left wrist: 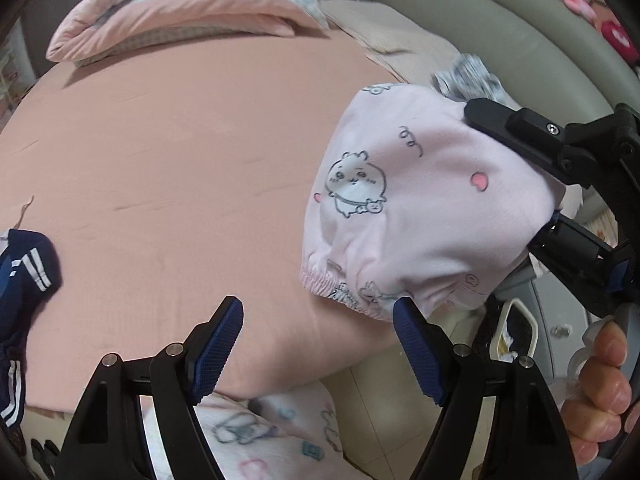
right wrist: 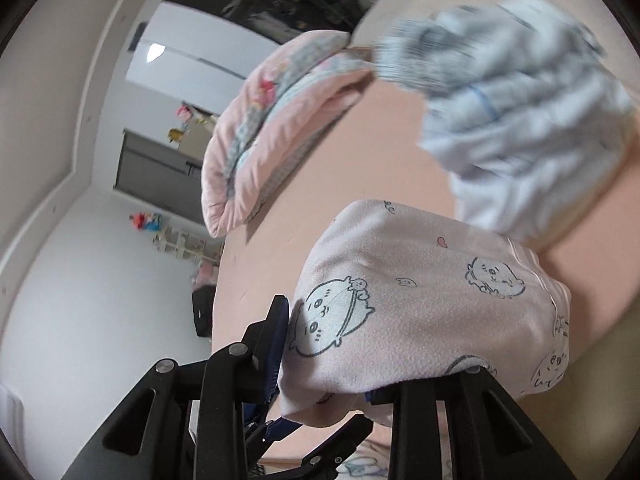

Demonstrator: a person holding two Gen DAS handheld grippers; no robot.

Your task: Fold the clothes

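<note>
Navy clothing with white stripes lies at the left edge of the left wrist view, on the pink bed sheet. Higher up, at the upper left, we see a folded pink quilt resting on the same sheet. At the bottom of that frame our left tongs stand wide apart with nothing between the blue pads, hanging above the edge of the bed. To their right, the pink cartoon-print garment is lifted clear of the sheet, its elastic hem toward the lower edge. At the right side of the frame the right tongs are clamped on that garment, and a hand shows at the lower right, around the handle.

In the right wrist view, a white wall and a shelf with small toys fill the left. The quilt sits in the upper middle. Right of centre, the pink garment is draped over our right tongs, pinched between the jaws; only the left finger shows clearly. At the upper right, a blurred pale blue striped cloth lies on the sheet.
</note>
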